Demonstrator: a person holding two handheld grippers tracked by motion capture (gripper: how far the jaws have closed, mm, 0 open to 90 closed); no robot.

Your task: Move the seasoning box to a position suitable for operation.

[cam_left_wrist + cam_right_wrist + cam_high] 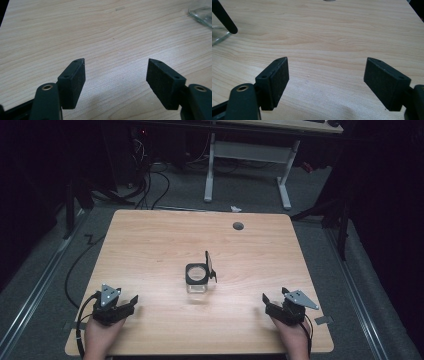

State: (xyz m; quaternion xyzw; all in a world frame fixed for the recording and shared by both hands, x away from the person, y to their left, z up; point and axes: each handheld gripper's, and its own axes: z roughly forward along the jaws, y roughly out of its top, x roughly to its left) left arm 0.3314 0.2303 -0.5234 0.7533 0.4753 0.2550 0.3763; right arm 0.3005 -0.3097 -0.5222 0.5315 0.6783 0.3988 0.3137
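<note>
A clear glass jar [197, 279] with a black rim stands in the middle of the wooden table [150, 245], its black hinged lid [210, 266] tipped up on the right side. My left gripper [131, 302] rests at the table's front left, open, with nothing between its pads [75, 82]. The jar's glass base [202, 15] shows at the top right of the left gripper view. My right gripper [266, 303] rests at the front right, also open and empty. The jar's lid [223, 16] and glass edge [218, 35] appear at the top left of the right gripper view.
A round grey cable hole [238, 226] sits near the table's far edge. Beyond the table stand a white desk frame [247, 165] and cables on the grey floor [150, 185]. A metal rail [35, 285] runs along the floor on the left.
</note>
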